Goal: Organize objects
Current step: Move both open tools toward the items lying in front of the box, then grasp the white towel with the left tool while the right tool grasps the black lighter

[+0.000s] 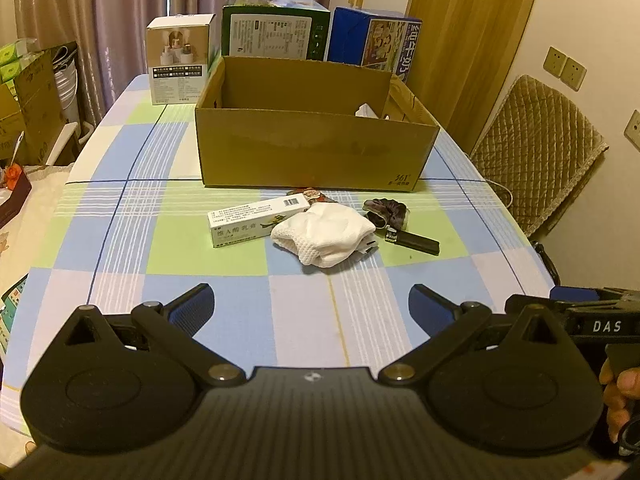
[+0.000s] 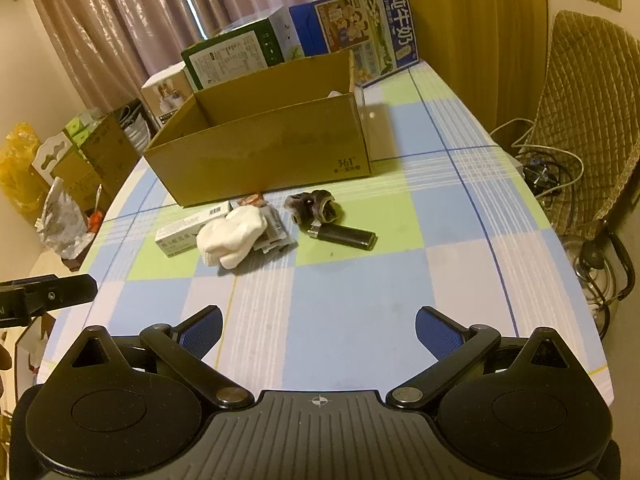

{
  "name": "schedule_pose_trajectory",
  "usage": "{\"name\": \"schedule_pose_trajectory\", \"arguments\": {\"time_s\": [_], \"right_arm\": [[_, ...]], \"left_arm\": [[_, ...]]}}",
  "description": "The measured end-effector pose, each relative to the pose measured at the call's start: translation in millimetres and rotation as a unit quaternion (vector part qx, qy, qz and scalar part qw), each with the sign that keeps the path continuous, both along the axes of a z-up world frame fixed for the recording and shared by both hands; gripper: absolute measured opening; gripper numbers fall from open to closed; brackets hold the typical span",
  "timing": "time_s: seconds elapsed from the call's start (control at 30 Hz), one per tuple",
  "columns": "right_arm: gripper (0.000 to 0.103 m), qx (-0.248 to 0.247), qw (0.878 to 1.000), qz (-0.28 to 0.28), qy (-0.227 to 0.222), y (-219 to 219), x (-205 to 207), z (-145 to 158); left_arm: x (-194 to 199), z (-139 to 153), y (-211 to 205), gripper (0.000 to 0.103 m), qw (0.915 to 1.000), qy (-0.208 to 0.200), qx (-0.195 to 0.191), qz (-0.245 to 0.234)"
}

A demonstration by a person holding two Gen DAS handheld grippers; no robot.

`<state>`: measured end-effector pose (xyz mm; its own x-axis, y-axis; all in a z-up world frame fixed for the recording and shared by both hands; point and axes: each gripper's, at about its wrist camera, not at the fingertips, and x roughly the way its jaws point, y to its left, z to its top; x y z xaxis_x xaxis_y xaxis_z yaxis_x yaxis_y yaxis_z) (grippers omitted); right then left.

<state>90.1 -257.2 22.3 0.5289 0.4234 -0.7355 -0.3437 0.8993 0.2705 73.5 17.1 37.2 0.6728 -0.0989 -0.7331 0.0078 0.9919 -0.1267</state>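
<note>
Hovering above the checked tablecloth point(image 1: 240, 304), left tongs point(image 1: 311, 300) spread wide, empty, right tongs point(image 2: 319, 322) spread wide, empty.

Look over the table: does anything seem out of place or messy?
Yes. A white sock lies crumpled over the end of a white carton, beside a black lighter, loose before the cardboard box.

Pinkish curtains point(image 1: 100, 20) hang behind a table with a blue, green and white checked cloth point(image 1: 120, 240). A wooden door point(image 1: 472, 40) and a cream wall with sockets point(image 1: 564, 68) stand to the right, beside a quilted chair point(image 1: 536, 152). Cardboard boxes point(image 2: 96, 152) crowd the floor at left.
</note>
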Motion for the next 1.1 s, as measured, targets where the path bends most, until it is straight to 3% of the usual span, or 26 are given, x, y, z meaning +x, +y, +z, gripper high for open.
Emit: {"name": "schedule_pose_trajectory", "arguments": {"time_s": [0.6, 0.73, 1.1], "right_arm": [[0.1, -0.014, 1.0, -0.003, 0.017, 1, 21, -22], [0.1, -0.037, 0.999, 0.014, -0.003, 8, 26, -23], [0.1, -0.057, 0.998, 0.031, -0.01, 10, 71, -47]], "left_arm": [[30, -23, -4, 0.101, 0.9996, 0.014, 0.011, -0.02], [41, -30, -15, 0.099, 0.9957, -0.001, 0.054, -0.075], [90, -68, -26, 0.085, 0.9838, 0.012, 0.095, -0.152]]}}
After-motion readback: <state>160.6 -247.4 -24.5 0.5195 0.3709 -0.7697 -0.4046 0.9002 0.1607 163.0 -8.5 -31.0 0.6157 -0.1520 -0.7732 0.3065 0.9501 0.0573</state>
